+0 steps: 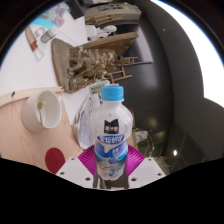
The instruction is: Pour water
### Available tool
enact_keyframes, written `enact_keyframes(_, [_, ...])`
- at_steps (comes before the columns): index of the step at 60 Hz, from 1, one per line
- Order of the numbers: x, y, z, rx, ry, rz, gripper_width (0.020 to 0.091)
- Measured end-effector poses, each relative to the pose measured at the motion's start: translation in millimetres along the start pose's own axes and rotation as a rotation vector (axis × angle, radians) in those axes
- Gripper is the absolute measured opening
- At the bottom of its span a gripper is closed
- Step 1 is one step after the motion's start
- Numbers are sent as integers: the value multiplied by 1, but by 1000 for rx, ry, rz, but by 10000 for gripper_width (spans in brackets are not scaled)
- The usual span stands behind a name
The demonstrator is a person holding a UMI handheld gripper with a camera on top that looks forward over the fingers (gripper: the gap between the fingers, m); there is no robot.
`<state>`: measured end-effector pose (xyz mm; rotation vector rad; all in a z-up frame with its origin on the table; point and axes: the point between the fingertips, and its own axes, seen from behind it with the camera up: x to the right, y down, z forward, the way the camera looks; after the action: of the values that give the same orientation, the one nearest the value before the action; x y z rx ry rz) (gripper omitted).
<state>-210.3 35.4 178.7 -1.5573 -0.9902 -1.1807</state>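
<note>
The white tabletop carries a heap of wooden parts well beyond the claw and a white cup nearer, to the left of the bottle. The water bottle, upright with a blue cap and blue-white label, stands between the fingers. The claw is closed narrowly, both pink pads pressing the bottle's lower body.

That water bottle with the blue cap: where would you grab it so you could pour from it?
Grip the bottle around its labelled middle, coming straight on from the gripper's side, as the fingers already flank its lower body. It stands upright and its round, straight sides give the pads even contact. The blue cap looks still on, and the white cup sits off to one side.
</note>
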Motion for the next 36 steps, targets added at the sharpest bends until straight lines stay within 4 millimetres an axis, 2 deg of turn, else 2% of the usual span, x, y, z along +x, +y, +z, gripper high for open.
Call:
enact_keyframes(4, [0, 5, -5, -25, -63, 274, 339])
enact_keyframes(9, [-10, 7, -8, -42, -168, 596, 340])
enact_keyframes(16, [-38, 18, -3, -80, -284, 920, 339])
enact_keyframes(23, [-68, 27, 4, -102, -358, 1108, 339])
enact_keyframes(36, [-107, 30, 15, -78, -422, 1230, 347])
